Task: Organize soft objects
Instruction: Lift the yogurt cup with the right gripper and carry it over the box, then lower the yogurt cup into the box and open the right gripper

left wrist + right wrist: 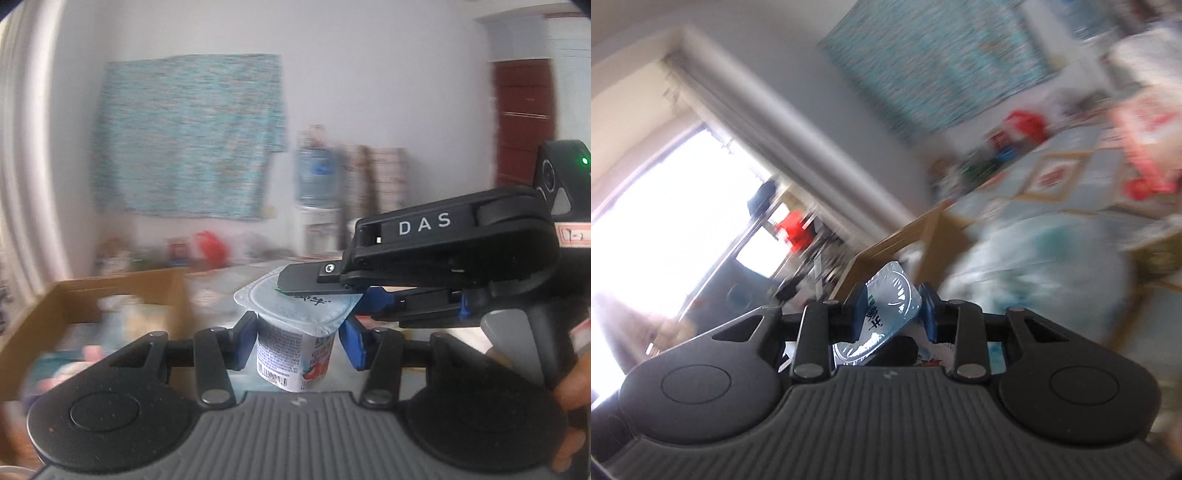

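Cardboard box (110, 295) sits left of the yogurt cup (295, 332), its contents blurred; the left claw (299, 339) pinches the cup's body, while the right claw (321, 291) clamps the foil lid's edge; only the right wrist view shows a bright window (665, 221) beyond the box.

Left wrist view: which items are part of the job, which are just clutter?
In the job: yogurt cup, left gripper on its body, right gripper at its foil lid, cardboard box.

Lying about: water jug, teal cloth on the wall, red bag.
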`<action>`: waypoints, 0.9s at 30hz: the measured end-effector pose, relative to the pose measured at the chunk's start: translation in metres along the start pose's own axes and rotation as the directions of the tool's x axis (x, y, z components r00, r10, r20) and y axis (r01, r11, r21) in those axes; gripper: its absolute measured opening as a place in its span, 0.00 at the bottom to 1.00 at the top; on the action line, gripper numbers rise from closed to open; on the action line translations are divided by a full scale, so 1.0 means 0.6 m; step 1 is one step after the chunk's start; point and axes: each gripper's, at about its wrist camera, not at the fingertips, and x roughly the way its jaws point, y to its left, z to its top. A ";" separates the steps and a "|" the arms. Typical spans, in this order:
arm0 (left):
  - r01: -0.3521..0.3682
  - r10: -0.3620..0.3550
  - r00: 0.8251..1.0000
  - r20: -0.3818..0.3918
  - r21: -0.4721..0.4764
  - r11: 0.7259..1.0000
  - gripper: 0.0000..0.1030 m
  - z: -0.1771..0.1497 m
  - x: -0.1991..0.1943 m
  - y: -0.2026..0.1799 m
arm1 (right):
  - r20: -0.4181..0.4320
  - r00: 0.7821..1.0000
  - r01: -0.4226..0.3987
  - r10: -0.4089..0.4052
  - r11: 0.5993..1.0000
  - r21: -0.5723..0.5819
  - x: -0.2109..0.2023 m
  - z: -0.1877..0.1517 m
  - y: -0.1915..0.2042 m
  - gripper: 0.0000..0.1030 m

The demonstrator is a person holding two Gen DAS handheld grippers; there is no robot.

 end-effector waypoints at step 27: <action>-0.226 0.029 0.898 -0.439 -0.403 0.887 0.48 -0.112 0.002 0.400 | -0.688 0.709 0.051 -0.155 0.984 -0.169 0.465 -0.118 0.189 0.36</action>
